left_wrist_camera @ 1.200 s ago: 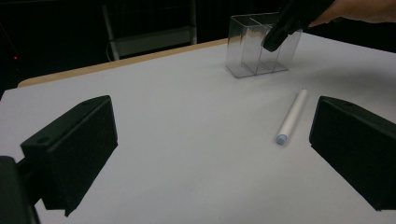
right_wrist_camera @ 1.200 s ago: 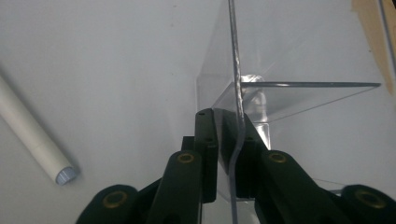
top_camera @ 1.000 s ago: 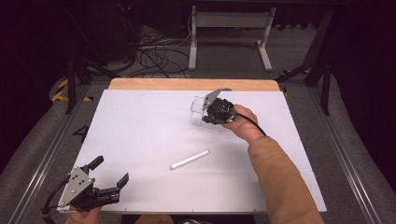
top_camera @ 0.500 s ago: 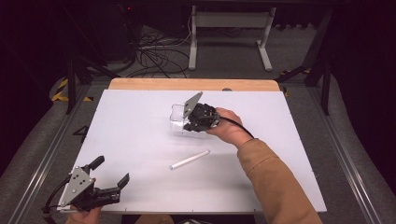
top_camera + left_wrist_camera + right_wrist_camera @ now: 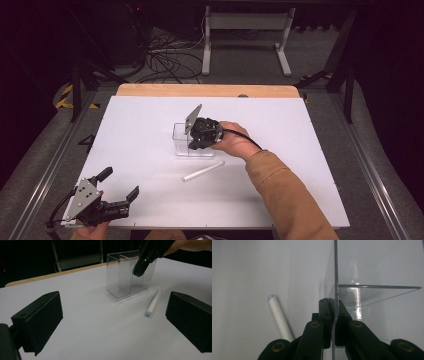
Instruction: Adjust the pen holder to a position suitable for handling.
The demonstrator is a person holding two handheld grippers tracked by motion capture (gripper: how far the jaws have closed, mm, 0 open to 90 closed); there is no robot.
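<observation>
A clear plastic box with an inner divider stands near the middle of the white table. My right gripper is shut on the box's near wall, pinching the thin clear sheet between its pads. In the left gripper view the box stands upright with the right gripper on its top edge. A white pen-like stick lies on the table just in front of the box, and I see it too as the stick and the stick. My left gripper rests open at the table's front left corner.
A wooden strip runs along the table's far edge. Beyond it are a white stand and loose cables on the floor. Metal rails flank the table on both sides.
My right gripper has carried the clear box leftward and nearer, from the far right part of the table to its middle, close behind the white stick. The left gripper has stayed put.
</observation>
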